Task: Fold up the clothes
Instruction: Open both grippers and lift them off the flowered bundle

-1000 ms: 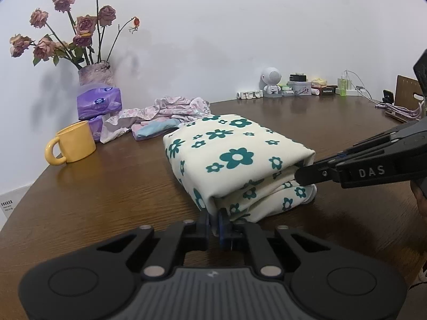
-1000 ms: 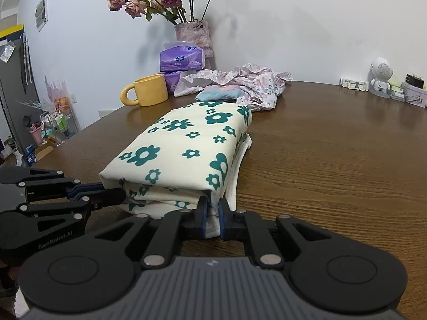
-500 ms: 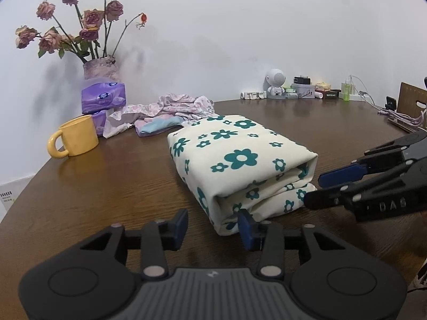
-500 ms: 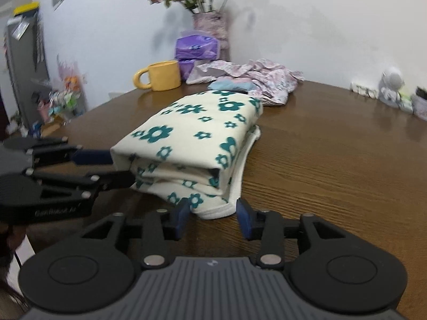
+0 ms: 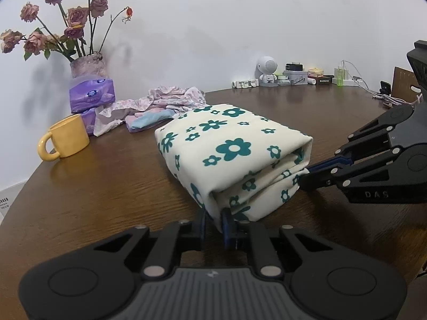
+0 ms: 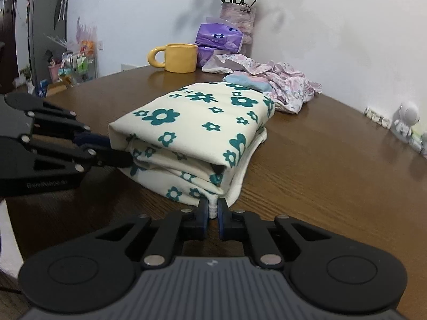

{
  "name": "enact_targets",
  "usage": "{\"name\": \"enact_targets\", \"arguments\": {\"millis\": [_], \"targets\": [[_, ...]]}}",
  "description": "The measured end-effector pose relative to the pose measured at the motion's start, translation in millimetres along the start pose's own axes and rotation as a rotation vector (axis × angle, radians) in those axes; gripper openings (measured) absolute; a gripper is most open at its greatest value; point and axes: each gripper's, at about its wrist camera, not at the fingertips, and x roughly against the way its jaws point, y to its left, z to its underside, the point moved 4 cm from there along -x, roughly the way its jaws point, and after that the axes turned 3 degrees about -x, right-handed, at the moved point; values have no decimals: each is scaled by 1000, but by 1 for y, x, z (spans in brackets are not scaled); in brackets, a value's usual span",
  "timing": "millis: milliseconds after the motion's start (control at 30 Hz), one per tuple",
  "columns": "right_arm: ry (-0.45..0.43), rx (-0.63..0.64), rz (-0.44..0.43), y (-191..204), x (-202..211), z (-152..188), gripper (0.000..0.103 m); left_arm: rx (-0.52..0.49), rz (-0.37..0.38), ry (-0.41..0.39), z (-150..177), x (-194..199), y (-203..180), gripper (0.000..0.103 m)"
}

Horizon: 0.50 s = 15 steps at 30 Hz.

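- At frame centre, on the wooden table (image 5: 106, 186): folded floral garment (image 5: 229, 149).
- Bottom centre: left gripper (image 5: 214, 220), fingers clamped on its near corner.
- Right gripper (image 6: 212, 210), pinching its hem.
- Upper left: yellow mug (image 5: 65, 140).

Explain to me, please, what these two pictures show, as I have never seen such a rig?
No robot is here: a person holds one two-finger gripper in each hand, and each gripper carries a wide-angle camera that looks along its fingers. One picture comes from the left gripper, the other from the right gripper; each also sees the other gripper at its side. On the brown table lies a folded cloth, cream with teal flowers. Both grippers are shut on its near edge, at different corners. Behind it are crumpled clothes, a yellow mug, purple tissue packs and a vase of dried roses. Small items line the far wall.
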Motion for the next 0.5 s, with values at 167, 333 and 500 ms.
{"name": "enact_targets", "arguments": {"millis": [167, 333, 500], "targets": [[-18, -13, -18, -4, 5, 0, 27, 9, 5, 11, -1, 3, 0, 25], [-23, -43, -54, -6, 2, -2, 21, -10, -7, 21, -1, -1, -1, 14], [-16, -53, -135, 4, 5, -1, 19, -20, -60, 41, -2, -7, 16, 10]]}}
